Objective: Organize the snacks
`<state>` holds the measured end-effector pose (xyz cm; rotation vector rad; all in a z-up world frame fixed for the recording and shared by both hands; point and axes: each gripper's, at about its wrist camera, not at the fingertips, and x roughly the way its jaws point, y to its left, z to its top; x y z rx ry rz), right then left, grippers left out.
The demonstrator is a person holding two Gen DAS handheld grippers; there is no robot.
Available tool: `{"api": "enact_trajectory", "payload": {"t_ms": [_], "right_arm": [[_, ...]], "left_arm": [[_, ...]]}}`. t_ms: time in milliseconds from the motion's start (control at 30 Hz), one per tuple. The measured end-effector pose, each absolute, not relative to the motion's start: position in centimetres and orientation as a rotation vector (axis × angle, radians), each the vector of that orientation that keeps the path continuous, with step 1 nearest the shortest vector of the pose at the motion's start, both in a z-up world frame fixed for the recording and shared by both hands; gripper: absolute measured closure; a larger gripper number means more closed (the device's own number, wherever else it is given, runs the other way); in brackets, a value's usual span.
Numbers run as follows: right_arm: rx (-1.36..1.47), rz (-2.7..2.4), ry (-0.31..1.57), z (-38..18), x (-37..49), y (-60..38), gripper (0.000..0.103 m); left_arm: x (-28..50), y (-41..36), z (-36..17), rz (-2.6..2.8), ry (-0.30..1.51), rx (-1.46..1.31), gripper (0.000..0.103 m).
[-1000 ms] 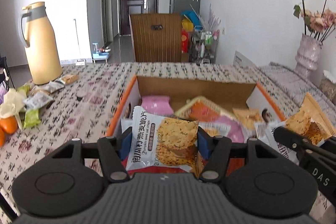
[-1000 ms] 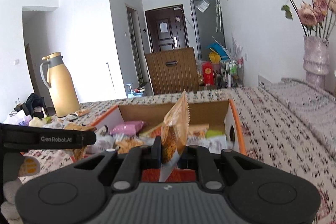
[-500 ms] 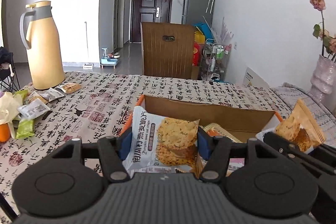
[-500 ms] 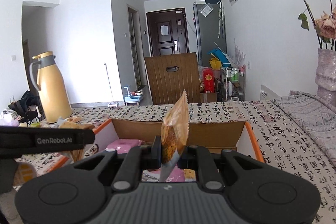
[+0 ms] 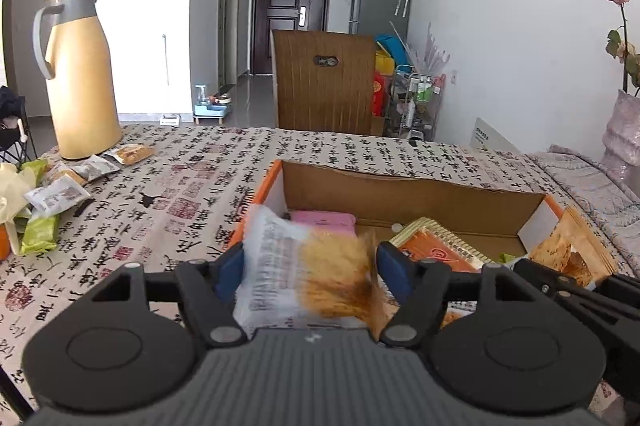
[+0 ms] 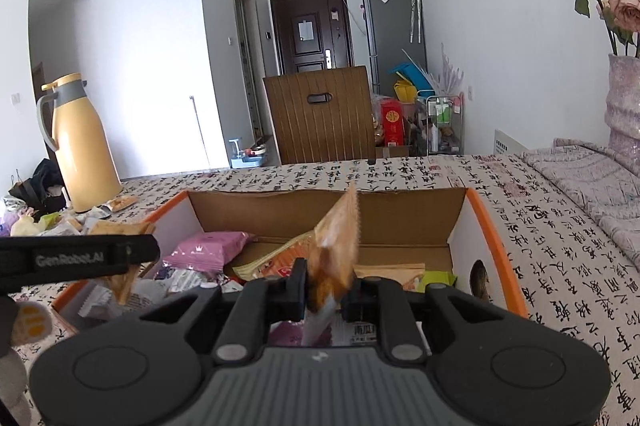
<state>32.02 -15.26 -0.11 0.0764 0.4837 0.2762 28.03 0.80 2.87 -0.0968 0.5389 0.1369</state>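
An open cardboard box with orange rims (image 5: pixel 400 186) (image 6: pixel 492 258) sits on the patterned tablecloth and holds several snack packs, including a pink one (image 5: pixel 322 218) (image 6: pixel 208 250). My left gripper (image 5: pixel 310 268) has its jaws spread, and a white oat-crisp packet (image 5: pixel 304 266) is blurred between them, slipping down over the box's left end. My right gripper (image 6: pixel 328 296) has its jaws slightly apart around an orange snack packet (image 6: pixel 336 250), blurred and tilting, above the box's near side. That orange packet also shows at the right of the left wrist view (image 5: pixel 572 254).
A tall yellow thermos jug (image 5: pixel 76 74) stands at the table's far left, with loose snack packets (image 5: pixel 92 166) and green packs (image 5: pixel 38 234) beside it. A wooden chair back (image 5: pixel 324 82) is behind the table. A vase of dried roses (image 6: pixel 624 106) stands at the right.
Both grippers have opened: the white oat-crisp packet and the orange packet, held firmly before, are now blurred and dropping toward the box. Both views have tilted back down toward the box.
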Motion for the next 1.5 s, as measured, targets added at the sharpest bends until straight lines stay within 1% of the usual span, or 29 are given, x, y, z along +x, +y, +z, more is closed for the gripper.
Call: {"api": "enact_trajectory", "payload": {"t_ms": [33,67,100,133,167,233,300,333,367,400,433,767,933,1233,1500], "right_arm": [[0.08,0.274,0.484,-0.1,32.0,-15.4,0.082],[0.087,0.274,0.482,-0.1,32.0,-15.6,0.073],[0.093,0.267,0.479,0.0,32.0,-15.7,0.068],[0.099,0.26,0.475,0.1,31.9,-15.9,0.052],[0.109,0.252,0.467,0.3,31.8,-16.1,0.038],[0.122,0.239,0.452,0.7,31.4,-16.6,0.026],[0.137,0.235,0.441,1.2,31.1,-17.0,0.017],[0.142,0.235,0.437,1.4,31.1,-17.2,0.009],[0.144,0.235,0.43,1.7,30.7,-17.4,0.004],[0.145,0.234,0.423,2.0,30.6,-17.4,0.001],[0.147,0.233,0.416,2.3,30.2,-17.5,0.0],[0.139,0.231,0.412,3.5,25.1,-18.6,0.0],[0.129,0.244,0.424,3.4,21.9,-19.3,0.0],[0.098,0.265,0.454,2.4,15.6,-19.3,0.0],[0.077,0.279,0.489,1.2,11.4,-19.6,0.0]], "left_arm": [[28.0,0.9,3.0,0.135,0.538,-0.102,0.029],[27.9,0.9,3.1,0.139,0.536,-0.103,0.026],[27.8,0.9,3.2,0.147,0.531,-0.1,0.02],[27.8,0.9,3.3,0.153,0.526,-0.095,0.016],[27.6,0.9,3.4,0.157,0.521,-0.091,0.014],[27.2,0.8,3.8,0.168,0.509,-0.087,0.0],[26.7,0.9,4.4,0.175,0.491,-0.081,0.0],[26.4,0.9,4.7,0.174,0.488,-0.081,0.0],[26.1,1.0,5.0,0.169,0.484,-0.081,0.0],[25.8,1.0,5.3,0.167,0.479,-0.078,0.0],[25.4,1.0,5.5,0.165,0.474,-0.075,0.0],[19.4,0.7,7.7,0.137,0.422,-0.063,0.0],[15.6,0.4,7.9,0.126,0.409,-0.054,0.0],[9.4,0.3,6.9,0.092,0.406,-0.044,0.0],[5.9,0.2,4.5,0.056,0.466,-0.043,0.0]]}}
